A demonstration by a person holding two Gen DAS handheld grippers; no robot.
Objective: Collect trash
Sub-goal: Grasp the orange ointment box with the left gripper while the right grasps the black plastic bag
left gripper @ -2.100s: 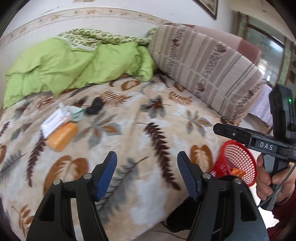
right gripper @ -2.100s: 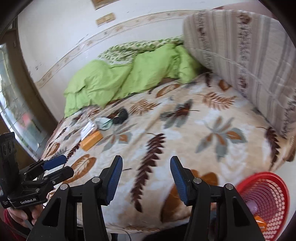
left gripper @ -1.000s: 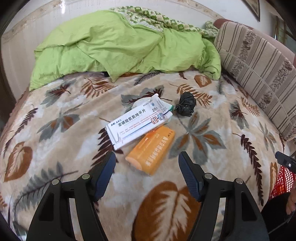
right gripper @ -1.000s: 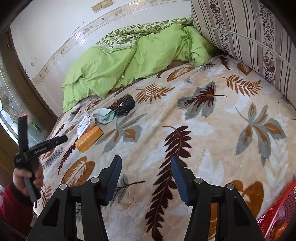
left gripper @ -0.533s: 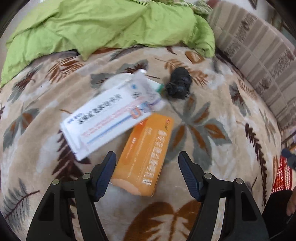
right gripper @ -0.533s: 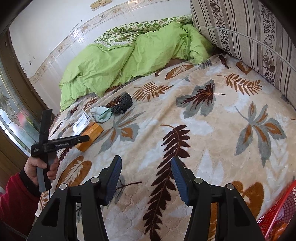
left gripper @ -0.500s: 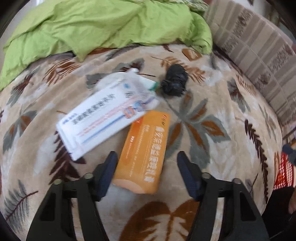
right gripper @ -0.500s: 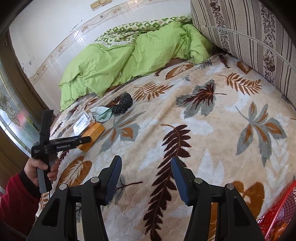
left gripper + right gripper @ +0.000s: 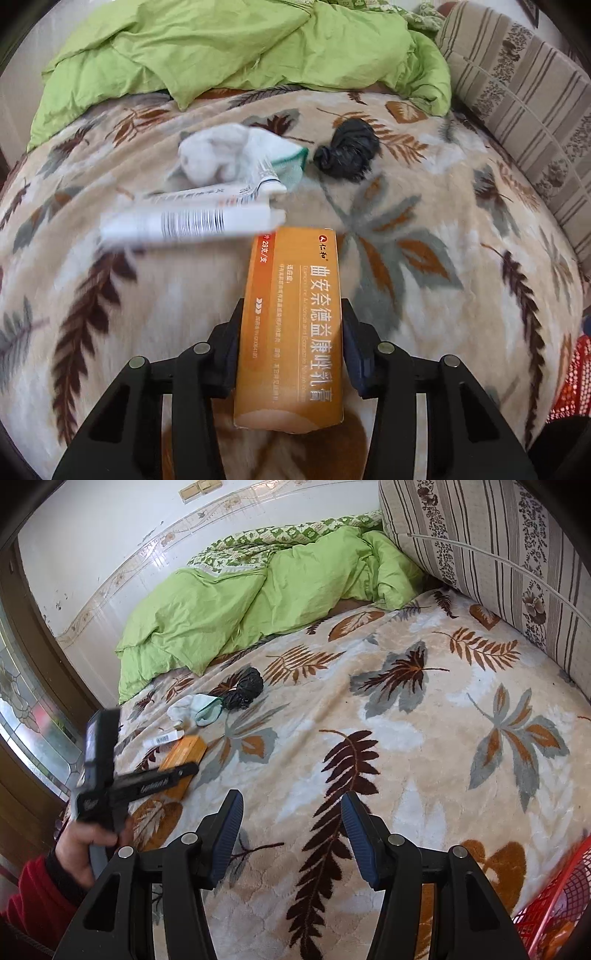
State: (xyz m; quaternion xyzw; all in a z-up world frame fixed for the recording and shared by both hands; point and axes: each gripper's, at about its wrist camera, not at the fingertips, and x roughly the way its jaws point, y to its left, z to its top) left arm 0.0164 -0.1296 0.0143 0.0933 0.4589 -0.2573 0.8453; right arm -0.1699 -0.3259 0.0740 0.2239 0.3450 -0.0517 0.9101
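An orange medicine box point(image 9: 295, 266) lies on the leaf-patterned blanket point(image 9: 424, 229). My left gripper point(image 9: 292, 306) has its jaws closing on the box's long sides, and both pads touch it. Just beyond lie a blurred white box point(image 9: 184, 221), a crumpled white and green mask point(image 9: 221, 155) and a knotted black bag point(image 9: 347, 151). The right wrist view shows the same orange box point(image 9: 184, 751) with the left gripper point(image 9: 184, 770) on it at the bed's left. My right gripper point(image 9: 291, 801) hangs open and empty over the blanket's near edge.
A red mesh basket point(image 9: 546, 904) stands off the bed's near right corner. A green duvet point(image 9: 240, 48) is heaped at the far end, and a striped cushion point(image 9: 498, 546) runs along the right. A hand with a red sleeve point(image 9: 85, 845) holds the left gripper.
The left gripper came down onto the orange box and its jaws narrowed onto the box's sides. The white box has turned onto its edge. The right gripper has kept still.
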